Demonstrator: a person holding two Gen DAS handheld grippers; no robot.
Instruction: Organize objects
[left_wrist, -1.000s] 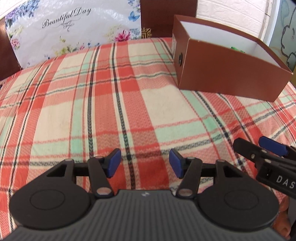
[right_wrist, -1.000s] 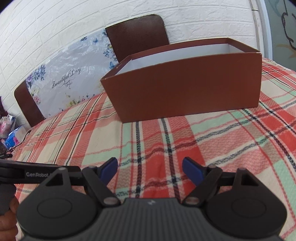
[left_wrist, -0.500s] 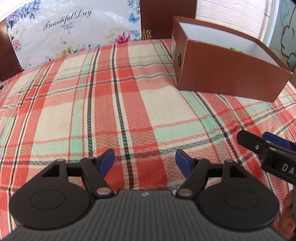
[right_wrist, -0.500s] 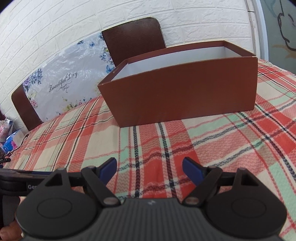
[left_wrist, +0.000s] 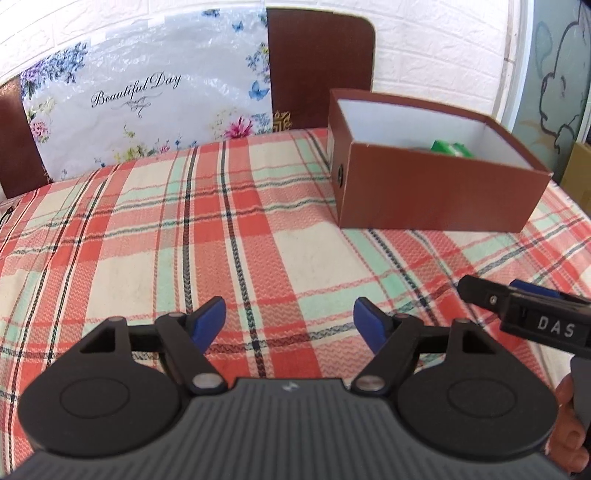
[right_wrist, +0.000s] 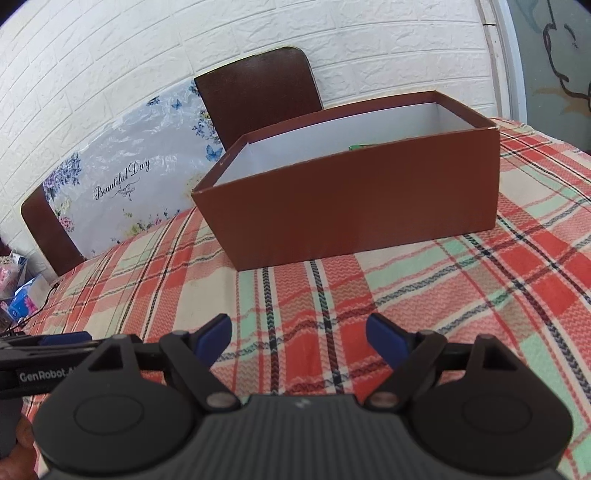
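In the left wrist view the left gripper (left_wrist: 289, 316) hovers above the plaid tablecloth (left_wrist: 155, 236) with its blue-padded fingers (left_wrist: 208, 319) spread wide and nothing between them. Ahead and to the right sits the brown box (left_wrist: 436, 195), open-topped and white inside, resting on the cloth near the table's far edge; a green object (left_wrist: 450, 148) lies inside it against the far wall — too little of it shows to say what it is. At the right edge the right gripper (left_wrist: 524, 301) reaches in from the side, just beside the left one, but from here it cannot be told how far its fingers are parted. Behind the table stand a dark brown chair (left_wrist: 317, 62) and a flowered plastic bag (left_wrist: 147, 96) printed "Beautiful Day", against a white brick wall (left_wrist: 436, 44). In the right wrist view the right gripper (right_wrist: 299, 338) is likewise wide, empty, over the cloth (right_wrist: 461, 291), and faces the long side of the box (right_wrist: 354, 206) — only a green sliver (right_wrist: 364, 147) shows above its near wall. The left gripper (right_wrist: 55, 341) enters at the left edge.
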